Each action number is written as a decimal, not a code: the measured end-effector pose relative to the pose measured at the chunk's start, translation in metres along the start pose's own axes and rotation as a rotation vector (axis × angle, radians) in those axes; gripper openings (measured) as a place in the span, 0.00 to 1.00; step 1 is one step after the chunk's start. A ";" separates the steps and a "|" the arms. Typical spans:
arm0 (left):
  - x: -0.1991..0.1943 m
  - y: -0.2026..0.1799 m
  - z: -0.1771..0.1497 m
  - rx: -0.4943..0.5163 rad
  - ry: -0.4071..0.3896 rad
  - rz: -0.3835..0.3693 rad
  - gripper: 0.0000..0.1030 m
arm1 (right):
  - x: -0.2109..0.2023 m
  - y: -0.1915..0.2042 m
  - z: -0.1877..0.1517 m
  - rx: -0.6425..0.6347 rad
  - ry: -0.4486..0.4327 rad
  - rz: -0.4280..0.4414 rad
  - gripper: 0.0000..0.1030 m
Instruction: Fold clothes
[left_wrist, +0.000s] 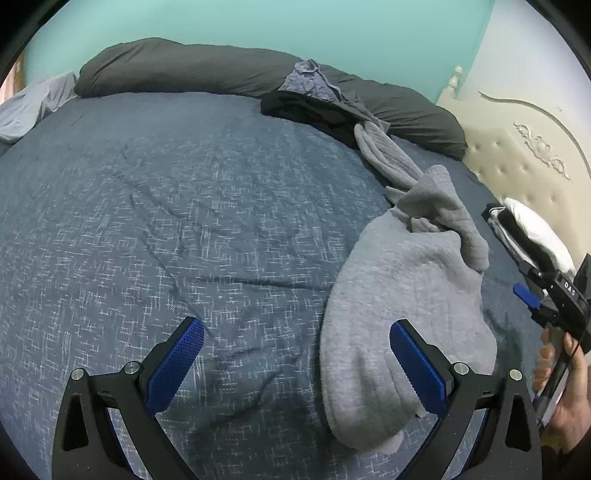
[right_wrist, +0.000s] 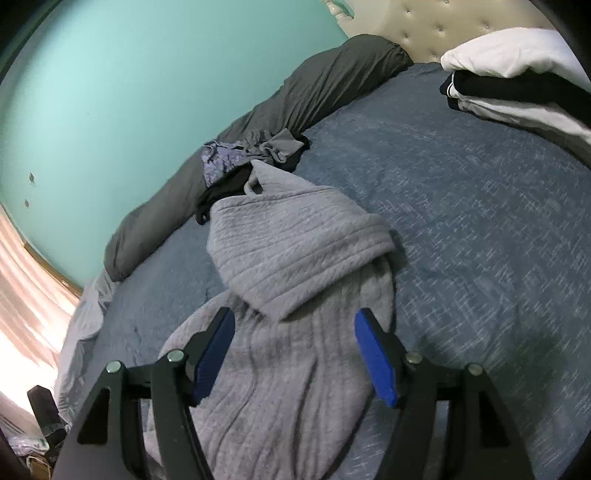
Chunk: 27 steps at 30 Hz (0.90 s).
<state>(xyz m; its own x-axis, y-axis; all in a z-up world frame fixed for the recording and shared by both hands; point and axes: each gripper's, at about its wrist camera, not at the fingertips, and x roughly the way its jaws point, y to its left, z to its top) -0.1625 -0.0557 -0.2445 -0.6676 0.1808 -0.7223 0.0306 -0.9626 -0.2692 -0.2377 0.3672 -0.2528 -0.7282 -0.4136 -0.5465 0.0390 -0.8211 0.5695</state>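
Observation:
A grey ribbed knit garment (left_wrist: 399, 280) lies crumpled on the blue bedspread (left_wrist: 166, 221), stretching from the bed's right side toward the back. My left gripper (left_wrist: 295, 326) is open just above the bedspread, and the garment's near end lies beside its right finger (left_wrist: 413, 358). In the right wrist view my right gripper (right_wrist: 294, 317) hangs open over the same garment (right_wrist: 295, 251); the cloth lies under and between its fingers, and the pads do not press on it. A hand (left_wrist: 565, 387) holds that gripper at the right edge of the left wrist view.
A pile of black and blue-purple clothes (left_wrist: 314, 96) sits at the back against a long dark grey pillow (left_wrist: 184, 70). A folded black and white stack (right_wrist: 517, 92) lies near the cream tufted headboard (left_wrist: 517, 155). A teal wall (right_wrist: 147, 92) runs behind the bed.

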 end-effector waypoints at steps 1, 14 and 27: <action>-0.002 -0.001 0.000 -0.002 -0.004 0.001 1.00 | -0.002 0.002 -0.003 0.006 -0.012 0.013 0.67; 0.001 -0.017 -0.017 0.028 0.037 -0.004 1.00 | 0.006 0.021 -0.027 -0.056 0.038 0.065 0.74; 0.023 -0.015 -0.034 -0.008 0.110 -0.098 0.82 | 0.018 0.006 -0.020 -0.041 0.027 0.053 0.74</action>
<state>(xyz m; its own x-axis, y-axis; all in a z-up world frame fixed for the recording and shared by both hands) -0.1536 -0.0301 -0.2786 -0.5822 0.2949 -0.7577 -0.0242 -0.9378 -0.3464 -0.2370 0.3468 -0.2711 -0.7057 -0.4667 -0.5331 0.1054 -0.8132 0.5723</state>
